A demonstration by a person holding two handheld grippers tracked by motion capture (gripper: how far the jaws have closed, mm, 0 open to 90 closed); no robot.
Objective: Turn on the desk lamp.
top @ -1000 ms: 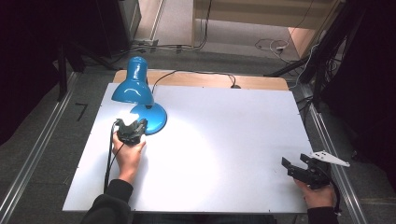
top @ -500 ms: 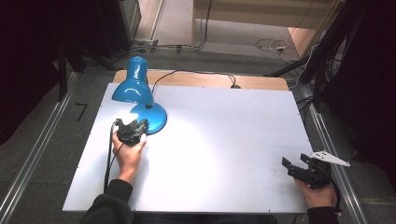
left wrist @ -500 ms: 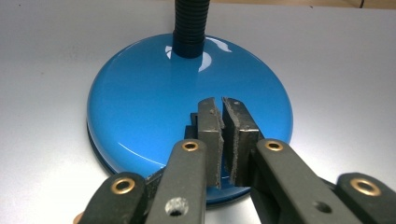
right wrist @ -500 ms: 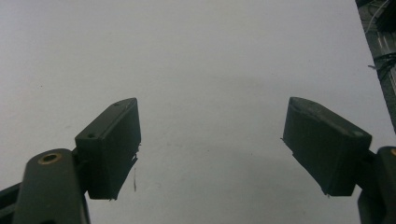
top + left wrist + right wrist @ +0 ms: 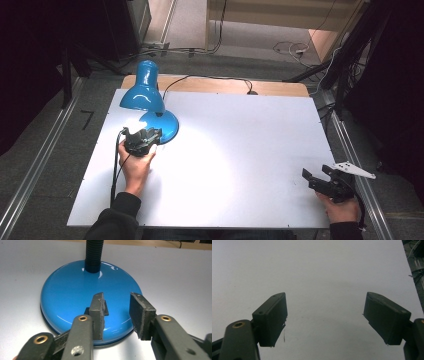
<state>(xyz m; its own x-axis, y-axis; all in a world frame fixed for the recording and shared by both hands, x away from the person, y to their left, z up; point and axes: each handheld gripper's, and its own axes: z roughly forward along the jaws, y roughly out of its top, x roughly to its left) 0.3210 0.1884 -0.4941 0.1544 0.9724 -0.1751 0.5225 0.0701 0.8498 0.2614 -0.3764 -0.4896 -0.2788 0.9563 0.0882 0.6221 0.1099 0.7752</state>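
On white table (image 5: pixel 240 150), blue lamp (image 5: pixel 150 100)

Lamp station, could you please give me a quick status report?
Left gripper open over the blue lamp base, near its black switch. Right gripper open, idle over bare table. Nothing in the way.

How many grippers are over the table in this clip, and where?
2. The left gripper is at the blue lamp's base, jaws open over the black switch. The right gripper hangs open over the bare table near its front right corner.
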